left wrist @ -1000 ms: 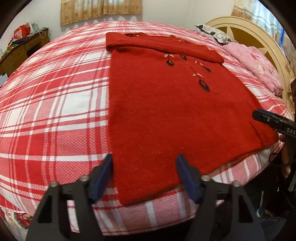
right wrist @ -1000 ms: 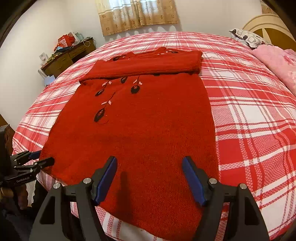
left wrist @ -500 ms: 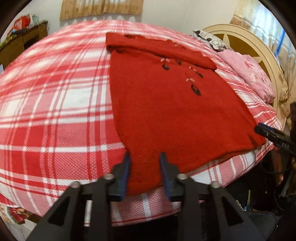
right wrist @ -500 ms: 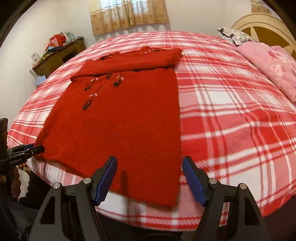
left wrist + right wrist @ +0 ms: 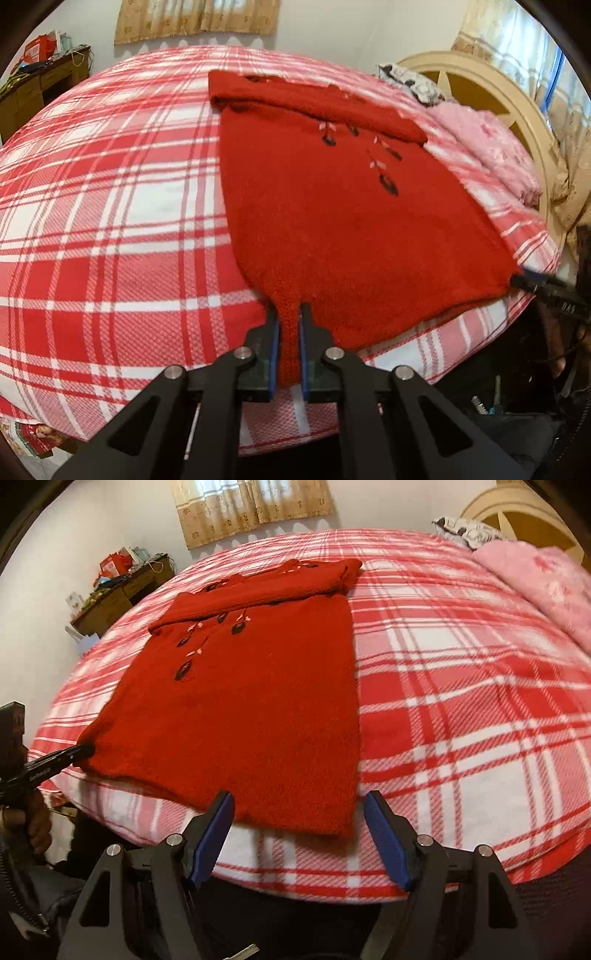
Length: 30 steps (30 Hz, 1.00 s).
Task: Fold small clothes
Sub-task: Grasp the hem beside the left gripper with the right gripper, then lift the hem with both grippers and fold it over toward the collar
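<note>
A red knitted sweater (image 5: 343, 225) with small dark embroidered flowers lies flat on the bed, its sleeves folded across the top. My left gripper (image 5: 289, 321) is shut on the sweater's near left hem corner, red knit pinched between the blue pads. In the right wrist view the sweater (image 5: 251, 709) lies ahead and my right gripper (image 5: 299, 808) is open, its jaws just short of the near right hem corner at the bed's edge. The left gripper (image 5: 79, 753) shows at the sweater's left corner there. The right gripper (image 5: 532, 282) shows at the sweater's right corner in the left wrist view.
The bed carries a red and white plaid blanket (image 5: 110, 206). A pink blanket (image 5: 546, 579) and a patterned pillow (image 5: 410, 83) lie by the cream headboard (image 5: 491, 96). A cluttered wooden desk (image 5: 122, 590) stands by the far wall under curtains.
My left gripper has closed from wide open onto the sweater's near left hem corner. My right gripper has drawn back to the bed's edge and stays open.
</note>
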{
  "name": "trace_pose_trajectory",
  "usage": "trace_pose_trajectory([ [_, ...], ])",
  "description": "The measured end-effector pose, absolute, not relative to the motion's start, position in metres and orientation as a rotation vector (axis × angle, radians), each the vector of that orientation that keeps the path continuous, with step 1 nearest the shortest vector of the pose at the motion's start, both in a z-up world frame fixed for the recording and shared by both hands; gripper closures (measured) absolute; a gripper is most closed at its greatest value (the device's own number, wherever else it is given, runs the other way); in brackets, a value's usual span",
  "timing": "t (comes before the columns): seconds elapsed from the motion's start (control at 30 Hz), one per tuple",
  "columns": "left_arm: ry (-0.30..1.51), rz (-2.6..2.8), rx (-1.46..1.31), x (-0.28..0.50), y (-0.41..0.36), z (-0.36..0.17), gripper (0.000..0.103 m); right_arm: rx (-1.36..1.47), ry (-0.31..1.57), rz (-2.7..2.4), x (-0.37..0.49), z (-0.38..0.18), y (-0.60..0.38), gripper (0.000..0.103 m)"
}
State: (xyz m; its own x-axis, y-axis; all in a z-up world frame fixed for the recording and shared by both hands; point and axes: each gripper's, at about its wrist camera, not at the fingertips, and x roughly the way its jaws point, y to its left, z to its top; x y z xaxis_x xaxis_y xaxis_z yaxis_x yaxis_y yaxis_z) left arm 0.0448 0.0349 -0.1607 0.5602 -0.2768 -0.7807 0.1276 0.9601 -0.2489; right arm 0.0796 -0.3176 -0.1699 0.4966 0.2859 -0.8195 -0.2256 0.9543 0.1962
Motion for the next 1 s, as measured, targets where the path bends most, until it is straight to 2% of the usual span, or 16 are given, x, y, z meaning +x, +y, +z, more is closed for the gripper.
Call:
trace_pose_trajectory([
  [0.03,0.934,-0.245,-0.181,0.044,0.038,-0.157,0.094,0.081,0.998,0.303,0.080,-0.170,-0.320,0.044],
  [0.1,0.923,-0.246,-0.182,0.044,0.040,-0.154,0.094,0.130,0.998,0.297,0.082,-0.172,-0.328,0.083],
  [0.17,0.920,-0.248,-0.185,0.044,0.041,-0.154,0.094,0.184,1.025,0.312,0.085,-0.179,-0.335,0.086],
  [0.23,0.928,-0.251,-0.195,0.046,0.042,-0.157,0.094,0.225,1.010,0.328,0.084,-0.179,-0.340,0.094],
  [0.47,0.890,-0.276,-0.242,0.044,0.048,-0.148,0.094,0.341,0.829,0.397,0.076,-0.146,-0.356,0.096],
  [0.6,0.857,-0.285,-0.253,0.048,0.051,-0.138,0.094,0.383,0.839,0.388,0.080,-0.150,-0.359,0.096],
  [1.0,0.798,-0.301,-0.281,0.076,0.055,-0.117,0.094,0.386,0.735,0.405,0.105,-0.113,-0.352,0.096],
])
